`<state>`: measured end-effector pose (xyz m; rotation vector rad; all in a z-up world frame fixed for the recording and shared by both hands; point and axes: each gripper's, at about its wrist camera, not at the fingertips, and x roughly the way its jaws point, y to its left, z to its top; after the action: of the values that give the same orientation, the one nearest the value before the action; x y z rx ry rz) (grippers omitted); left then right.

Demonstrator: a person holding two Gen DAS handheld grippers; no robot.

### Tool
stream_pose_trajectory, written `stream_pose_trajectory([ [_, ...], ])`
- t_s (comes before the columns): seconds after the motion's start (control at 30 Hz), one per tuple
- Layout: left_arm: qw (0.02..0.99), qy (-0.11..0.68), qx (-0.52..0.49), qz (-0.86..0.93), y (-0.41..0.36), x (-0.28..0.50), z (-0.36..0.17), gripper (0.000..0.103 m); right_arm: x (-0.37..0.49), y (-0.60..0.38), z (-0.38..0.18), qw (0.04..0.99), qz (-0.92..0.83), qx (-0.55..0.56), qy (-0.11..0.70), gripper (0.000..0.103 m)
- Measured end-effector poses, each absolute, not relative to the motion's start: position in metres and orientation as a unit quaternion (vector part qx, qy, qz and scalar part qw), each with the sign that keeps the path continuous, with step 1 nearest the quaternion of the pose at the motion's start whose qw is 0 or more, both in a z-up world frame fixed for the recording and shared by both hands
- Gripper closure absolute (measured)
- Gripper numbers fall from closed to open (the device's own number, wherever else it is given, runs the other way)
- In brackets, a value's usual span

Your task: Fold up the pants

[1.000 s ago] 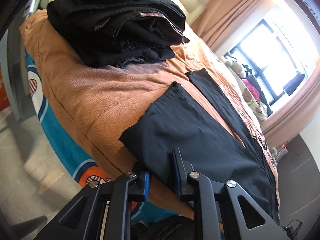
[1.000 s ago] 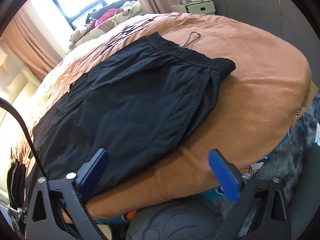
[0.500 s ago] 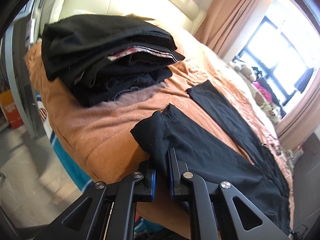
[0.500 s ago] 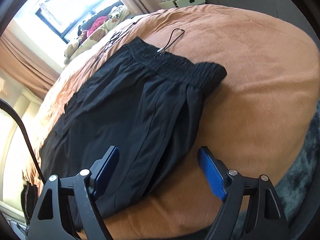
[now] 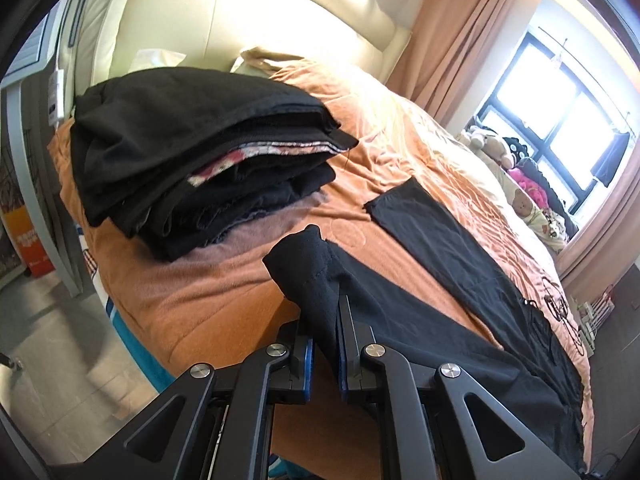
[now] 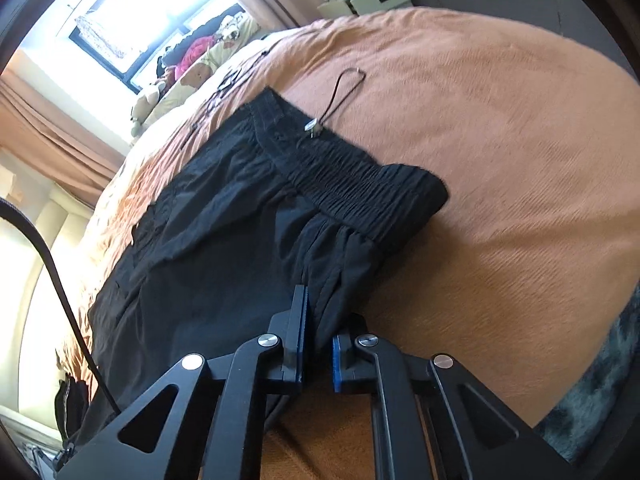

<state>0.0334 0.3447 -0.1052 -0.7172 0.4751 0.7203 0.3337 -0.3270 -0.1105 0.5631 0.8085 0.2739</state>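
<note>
Pants, black lightweight fabric [image 5: 420, 304], spread on orange fleece bed cover [image 5: 208, 288]. Left gripper [image 5: 325, 344] clamped on bunched leg hem; right gripper [image 6: 318, 336] clamped on side edge below elastic waistband [image 6: 360, 188]. Stack of folded dark clothes [image 5: 192, 160] nearby.

Blown-out window [image 5: 560, 116] glare, fisheye edges

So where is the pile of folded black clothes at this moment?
In the left wrist view, the pile sits upper left on the orange blanket, near the headboard, apart from the pants.
</note>
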Motion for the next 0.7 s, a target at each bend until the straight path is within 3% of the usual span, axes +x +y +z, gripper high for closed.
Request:
stream_pose_trajectory([
  [0.7, 0.879, 0.192, -0.303, 0.314, 0.373, 0.091, -0.04, 0.094, 0.345, -0.31, -0.034, 0.904, 0.157, 0.244, 0.314, 0.101],
])
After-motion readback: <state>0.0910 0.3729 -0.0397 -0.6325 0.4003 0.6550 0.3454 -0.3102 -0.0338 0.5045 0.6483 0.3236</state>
